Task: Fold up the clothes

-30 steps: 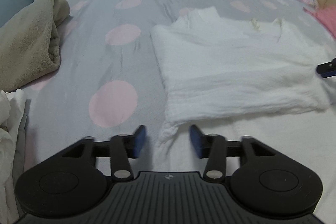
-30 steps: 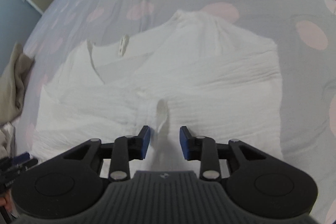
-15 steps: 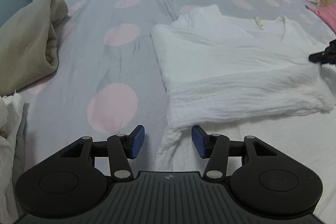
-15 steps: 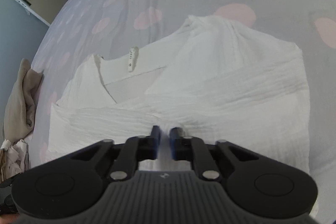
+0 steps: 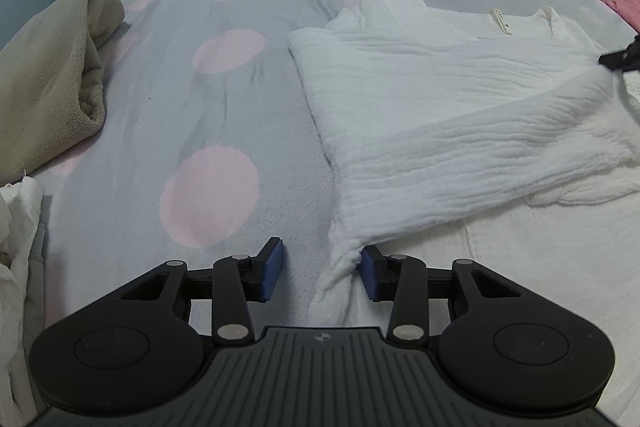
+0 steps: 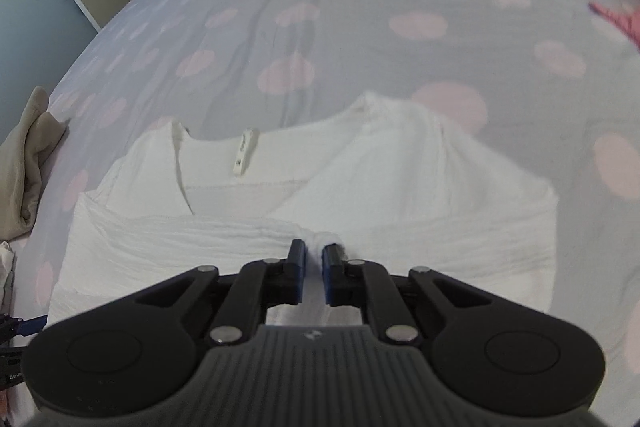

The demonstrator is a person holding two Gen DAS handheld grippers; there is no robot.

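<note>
White top [image 5: 440, 115] edge between closing left jaws; duvet [image 5: 224, 99] leftward.

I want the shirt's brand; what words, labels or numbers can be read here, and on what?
Neck label on the white shirt: small dark marks, too small to read.
Left tongs' body at the right wrist view's edge: "Gen", cut off.
Nothing else is readable.

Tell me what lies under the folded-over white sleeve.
Under the sleeve lies the white top's body, spread on the dotted bedspread. The body's middle is covered, so nothing there can be seen.
</note>
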